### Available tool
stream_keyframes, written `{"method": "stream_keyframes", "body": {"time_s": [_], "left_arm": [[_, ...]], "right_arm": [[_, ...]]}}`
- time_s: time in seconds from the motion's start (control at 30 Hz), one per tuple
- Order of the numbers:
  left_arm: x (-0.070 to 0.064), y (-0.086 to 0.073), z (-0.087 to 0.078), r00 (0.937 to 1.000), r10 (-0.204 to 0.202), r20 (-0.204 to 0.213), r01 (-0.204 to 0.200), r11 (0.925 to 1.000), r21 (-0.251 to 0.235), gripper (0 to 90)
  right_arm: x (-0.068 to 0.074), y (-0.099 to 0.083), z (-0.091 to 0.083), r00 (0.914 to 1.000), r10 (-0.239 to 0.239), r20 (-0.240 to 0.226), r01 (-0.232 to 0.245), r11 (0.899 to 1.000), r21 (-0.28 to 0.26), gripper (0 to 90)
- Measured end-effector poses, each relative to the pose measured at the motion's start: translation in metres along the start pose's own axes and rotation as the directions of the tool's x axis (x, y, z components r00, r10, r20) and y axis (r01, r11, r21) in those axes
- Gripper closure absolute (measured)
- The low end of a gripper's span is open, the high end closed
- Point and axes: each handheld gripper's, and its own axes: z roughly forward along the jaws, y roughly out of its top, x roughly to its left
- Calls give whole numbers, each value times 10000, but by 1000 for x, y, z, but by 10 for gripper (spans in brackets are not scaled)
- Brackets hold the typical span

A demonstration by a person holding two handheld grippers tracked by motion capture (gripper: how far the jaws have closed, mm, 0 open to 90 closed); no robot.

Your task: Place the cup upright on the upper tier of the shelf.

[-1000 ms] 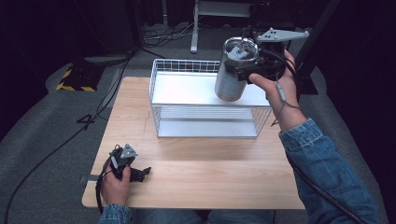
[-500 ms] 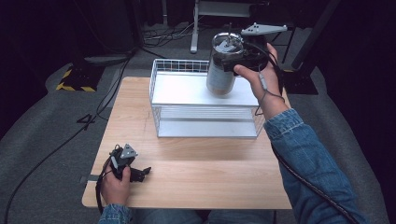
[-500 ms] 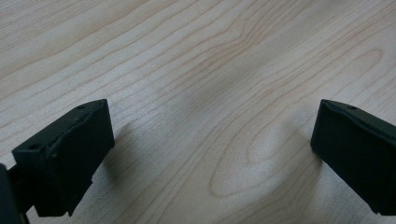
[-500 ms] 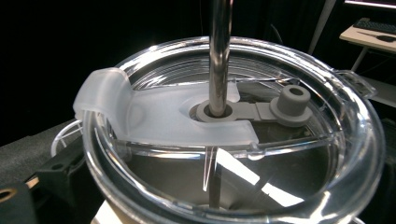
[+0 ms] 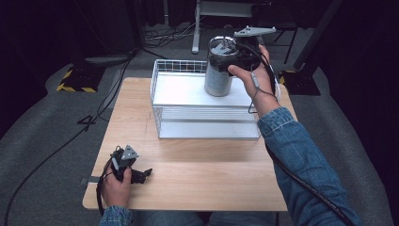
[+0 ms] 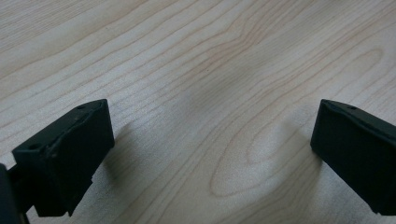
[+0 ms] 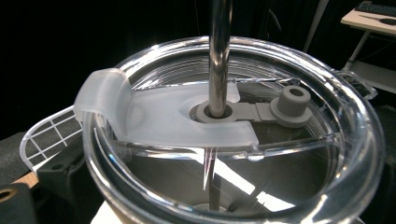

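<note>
— Over the rear right of the wire basket (image 5: 160,101), item one?

— Steel tumbler (image 5: 219,70), clear lid (image 7: 233,135), metal straw (image 7: 219,56) through the lid's centre hole. Held clear of the basket floor by the right gripper (image 5: 235,59), jaws clamped on the upper body just under the lid. Near upright, tilted slightly.

— Change against the earlier frames?

— A second ago it hung past the basket's right rear corner, leaning more. Half a second ago it had come left and sat high over the back rim. Now it is lower and more upright, its base inside the basket's outline, above the white liner. The right hand (image 5: 251,77) and denim sleeve (image 5: 301,160) have followed leftward.

— Item two?

— Left gripper (image 5: 134,172), near front-left corner of the wooden table (image 5: 197,179), resting on the boards in the left hand (image 5: 116,186). Jaws spread wide, bare wood grain between them in the left gripper view. Position unchanged across all three frames.

— Basket contents?

— White liner only, as far as visible. Basket itself has not shifted.

— Lid detail?

— Frosted slider tab (image 7: 159,116) and grey stopper (image 7: 292,105) beside the straw.
</note>
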Motion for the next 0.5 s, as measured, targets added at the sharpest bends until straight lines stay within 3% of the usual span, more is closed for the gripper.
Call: {"method": "stream_keyframes", "body": {"time_s": [0.5], "left_arm": [[0, 0, 0, 10000, 7, -2, -7, 10000, -3, 0]], "right_arm": [[-8, -6, 4, 9997, 232, -68, -231, 9997, 119, 37]]}}
